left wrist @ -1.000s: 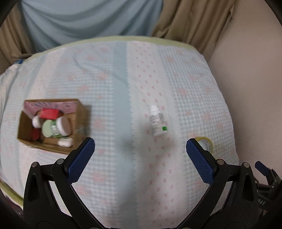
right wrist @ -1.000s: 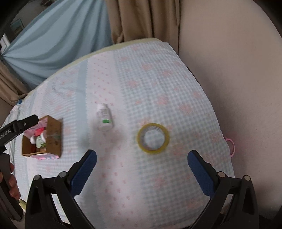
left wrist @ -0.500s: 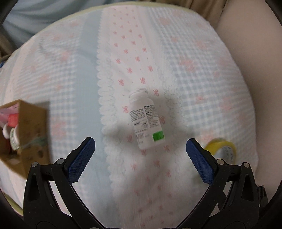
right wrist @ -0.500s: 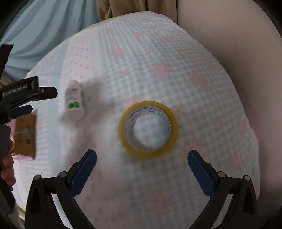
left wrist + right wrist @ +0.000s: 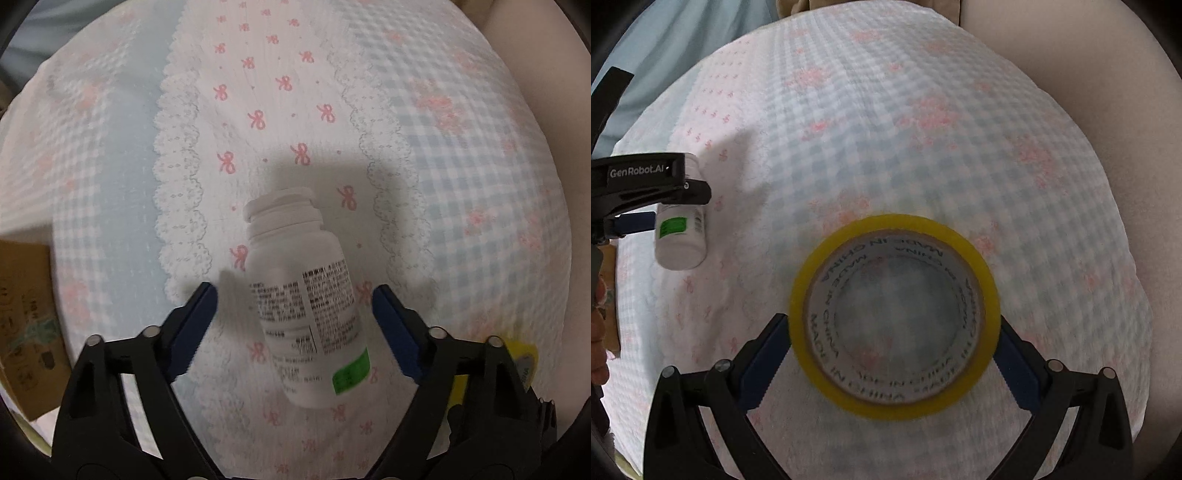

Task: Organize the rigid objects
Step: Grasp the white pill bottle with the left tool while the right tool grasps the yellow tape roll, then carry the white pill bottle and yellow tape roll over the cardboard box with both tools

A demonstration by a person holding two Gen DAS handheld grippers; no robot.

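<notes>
A white pill bottle (image 5: pixel 306 299) with a green label patch lies on its side on the patterned cloth. My left gripper (image 5: pixel 295 325) is open, its blue pads on either side of the bottle with a gap on both sides. The bottle also shows in the right wrist view (image 5: pixel 679 236). A yellow tape roll (image 5: pixel 895 317) lies flat on the cloth. My right gripper (image 5: pixel 892 354) is open and straddles the roll, its pads close to or touching the roll's rim. The roll's edge shows in the left wrist view (image 5: pixel 521 354).
A cardboard box (image 5: pixel 26 325) stands at the left edge of the cloth. The cloth-covered table (image 5: pixel 923 110) ends near a beige wall (image 5: pixel 1108 74) on the right. Blue curtain (image 5: pixel 665 44) hangs behind.
Both grippers have come down and forward. The left one now brackets the bottle; the right one now brackets the tape roll. Both jaws have narrowed slightly.
</notes>
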